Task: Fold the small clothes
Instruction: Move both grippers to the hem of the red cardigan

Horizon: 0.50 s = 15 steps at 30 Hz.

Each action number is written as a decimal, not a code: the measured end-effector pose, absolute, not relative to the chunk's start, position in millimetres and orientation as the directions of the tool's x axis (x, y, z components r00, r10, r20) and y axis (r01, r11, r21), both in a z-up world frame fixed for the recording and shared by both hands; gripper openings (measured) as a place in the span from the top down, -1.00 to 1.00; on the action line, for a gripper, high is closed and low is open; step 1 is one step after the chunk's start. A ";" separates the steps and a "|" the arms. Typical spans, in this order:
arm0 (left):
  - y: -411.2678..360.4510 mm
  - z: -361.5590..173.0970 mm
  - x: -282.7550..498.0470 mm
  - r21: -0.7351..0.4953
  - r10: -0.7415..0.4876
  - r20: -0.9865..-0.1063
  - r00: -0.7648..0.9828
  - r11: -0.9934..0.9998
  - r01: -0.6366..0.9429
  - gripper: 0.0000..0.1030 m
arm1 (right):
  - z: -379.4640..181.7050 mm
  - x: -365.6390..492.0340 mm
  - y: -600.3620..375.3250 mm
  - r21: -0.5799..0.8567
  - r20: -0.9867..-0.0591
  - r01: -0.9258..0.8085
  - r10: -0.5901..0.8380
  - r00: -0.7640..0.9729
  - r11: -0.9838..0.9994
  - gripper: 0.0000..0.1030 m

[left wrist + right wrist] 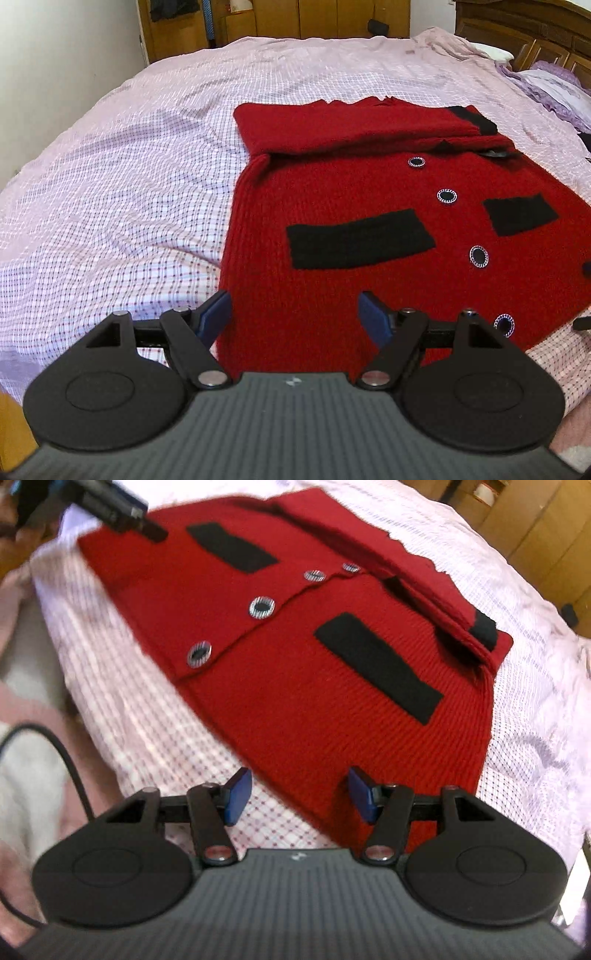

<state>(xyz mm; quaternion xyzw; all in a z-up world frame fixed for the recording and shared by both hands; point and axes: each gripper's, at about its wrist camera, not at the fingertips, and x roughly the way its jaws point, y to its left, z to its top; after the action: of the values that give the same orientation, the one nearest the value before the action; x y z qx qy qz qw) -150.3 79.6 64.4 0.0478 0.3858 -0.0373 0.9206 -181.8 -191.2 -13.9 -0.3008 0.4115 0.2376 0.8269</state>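
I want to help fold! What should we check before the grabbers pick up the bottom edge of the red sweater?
1. Left gripper open, nothing between its blue pads: ok.
2. Right gripper open and empty: ok.
3. Red knitted cardigan with black pocket patches lies flat on the pink checked bedsheet: ok.
4. Sleeves already folded across the top: ok.
5. Bottom hem sits right in front of both grippers: ok.
6. Pads touching the hem: cannot tell.
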 end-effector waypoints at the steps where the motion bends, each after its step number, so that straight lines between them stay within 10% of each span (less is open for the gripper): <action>1: 79.7 64.1 -151.0 0.058 -0.034 -0.714 0.699 0.993 0.107 -0.54 | -17.9 -181.7 -189.5 -0.319 -0.821 -0.645 0.136 0.554 0.695 -0.15; 15: 73.7 64.6 -161.1 0.065 -0.054 -0.724 0.687 0.987 0.147 -0.54 | -18.0 -175.4 -181.7 -0.360 -0.704 -0.538 0.156 0.693 0.762 -0.16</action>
<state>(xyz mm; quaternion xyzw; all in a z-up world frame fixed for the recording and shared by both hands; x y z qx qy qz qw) -161.1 73.7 64.6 0.0589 0.3915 -0.0548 0.9166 -175.4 -181.7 -18.0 -0.2823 0.3381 0.1981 0.8757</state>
